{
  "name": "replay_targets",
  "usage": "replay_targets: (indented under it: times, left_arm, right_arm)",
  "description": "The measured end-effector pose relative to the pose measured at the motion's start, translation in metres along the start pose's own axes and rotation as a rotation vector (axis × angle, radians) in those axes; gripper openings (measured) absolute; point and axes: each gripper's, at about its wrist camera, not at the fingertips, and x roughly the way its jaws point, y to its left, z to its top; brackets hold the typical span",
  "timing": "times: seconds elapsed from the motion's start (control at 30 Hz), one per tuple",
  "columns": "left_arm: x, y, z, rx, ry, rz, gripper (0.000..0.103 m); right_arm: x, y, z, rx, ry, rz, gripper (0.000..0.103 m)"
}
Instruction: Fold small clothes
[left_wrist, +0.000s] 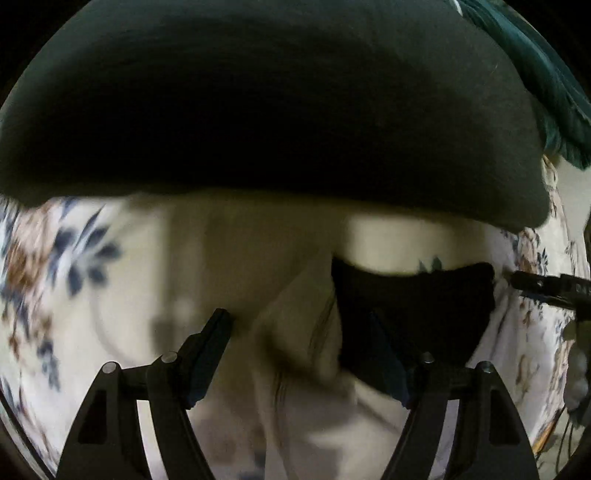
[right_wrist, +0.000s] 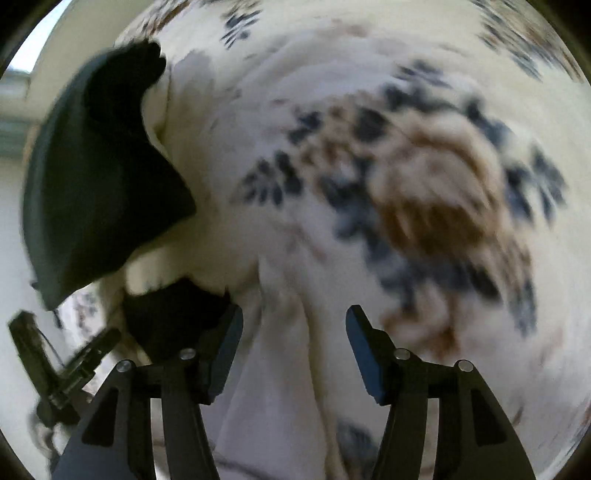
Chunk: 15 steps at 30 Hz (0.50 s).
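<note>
Between folds, judging by the blur: left claw spread, pinching nothing, over a small black garment at lower right on the floral sheet; right claw likewise spread and empty. Next: regrasp an edge

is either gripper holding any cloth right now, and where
Nothing is held. The left hand-held gripper and the right hand-held gripper both stand open over the floral sheet, with no cloth pinched.
</note>
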Motion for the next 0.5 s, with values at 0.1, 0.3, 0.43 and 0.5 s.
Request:
replay_targets:
  times: [0.1, 0.3, 0.43, 0.5]
  left_arm:
    - [0.001, -0.005, 0.001, 0.054, -0.022, -0.01, 0.005]
    - [-0.042, 0.0, -0.02, 0.045, -0.138, -0.05, 0.004]
    - [-0.083, 0.009, -0.047, 0.003, -0.198, -0.079, 0.004]
    - [-0.106, 0.013, -0.061, -0.024, -0.224, -0.095, 0.004]
  right_arm:
    - [0.012, 0.014, 0.011, -0.037, -0.014, -0.032, 0.018]
    - [-0.01, 0.03, -0.004, -0.057, -0.094, -0.013, 0.005]
    - [-0.039, 0.027, -0.022, -0.031, -0.123, 0.044, 0.005]
    - [-0.054, 0.027, -0.034, -0.023, -0.135, 0.07, 0.005]
